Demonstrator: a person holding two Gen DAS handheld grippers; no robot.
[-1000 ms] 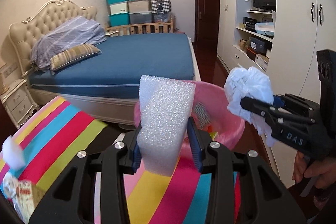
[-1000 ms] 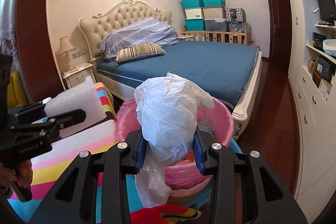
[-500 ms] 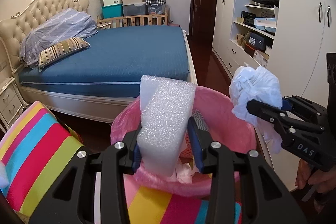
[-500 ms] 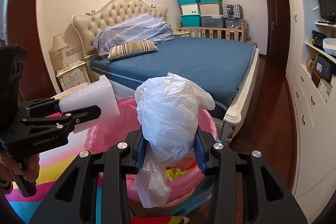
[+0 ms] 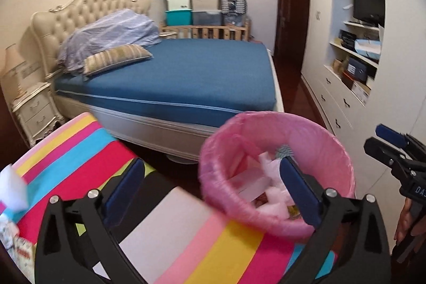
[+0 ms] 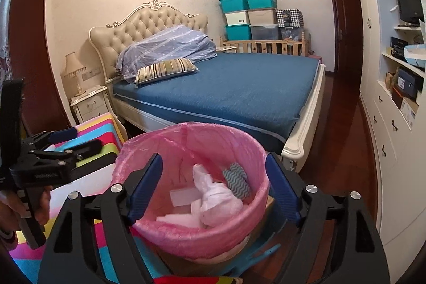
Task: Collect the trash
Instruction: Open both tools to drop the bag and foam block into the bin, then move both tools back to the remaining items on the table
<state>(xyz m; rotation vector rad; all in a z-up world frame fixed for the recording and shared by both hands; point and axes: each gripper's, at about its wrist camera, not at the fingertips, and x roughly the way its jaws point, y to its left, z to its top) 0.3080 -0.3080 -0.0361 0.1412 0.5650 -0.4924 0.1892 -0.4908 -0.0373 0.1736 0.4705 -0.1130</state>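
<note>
Left wrist view: your left gripper has its jaws opening, spread wide with nothing between the blue pads. Below them lies a striped cloth surface in pink, yellow, red, cyan and white bands. The round bin lined with a pink plastic bag stands right of centre, partly behind the right-hand finger. Inside it you see the white foam block lying flat among crumpled white pieces. At the right edge, your right gripper shows side-on, its two fingers apart, with a hand below it on the grip. A scrap of white foam and printed paper wrappers lie at the left edge of the striped surface. Behind stands a bed with a blue mattress cover and a cream tufted headboard.

Right wrist view: your right gripper has its jaws opening, both pads clear of any object. The bin sits directly ahead between the fingers. In it rests the crumpled white plastic bag, beside the white foam block and a grey zigzag-patterned cloth. Your left gripper appears at the left, fingers parted and empty, over the striped surface. A white built-in wardrobe with shelves lines the right wall.
</note>
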